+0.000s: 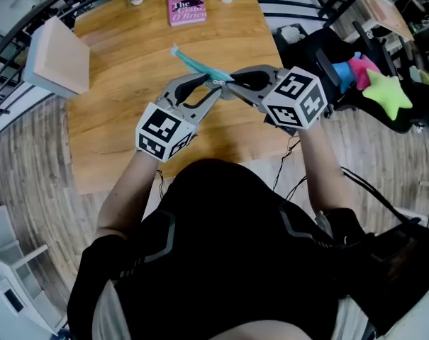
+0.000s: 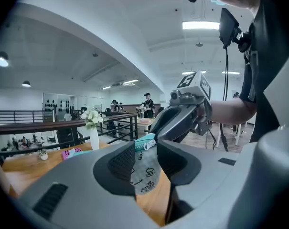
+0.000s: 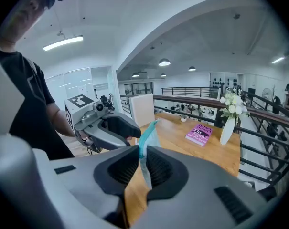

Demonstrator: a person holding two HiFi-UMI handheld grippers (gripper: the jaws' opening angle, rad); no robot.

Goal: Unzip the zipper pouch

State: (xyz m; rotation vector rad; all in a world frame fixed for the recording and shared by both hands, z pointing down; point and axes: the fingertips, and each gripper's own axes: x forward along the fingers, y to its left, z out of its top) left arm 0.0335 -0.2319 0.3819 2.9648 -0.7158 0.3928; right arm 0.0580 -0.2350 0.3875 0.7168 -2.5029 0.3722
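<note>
I've got the zipper pouch (image 1: 198, 64) held above the table (image 1: 129, 48), right tool (image 3: 142, 163) pinching its edge, left tool (image 2: 146, 159) clamped near the pull (image 2: 147, 145), so next I likely need to catch that pull and draw it along.

Pouch (image 1: 198, 65) hangs between left tool (image 1: 215, 86) and right tool (image 1: 233, 82), over table (image 1: 122, 55).

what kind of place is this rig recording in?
Probably an open-plan office or lab mezzanine: a wooden table by a black railing, strip lights overhead, people standing at desks beyond.
</note>
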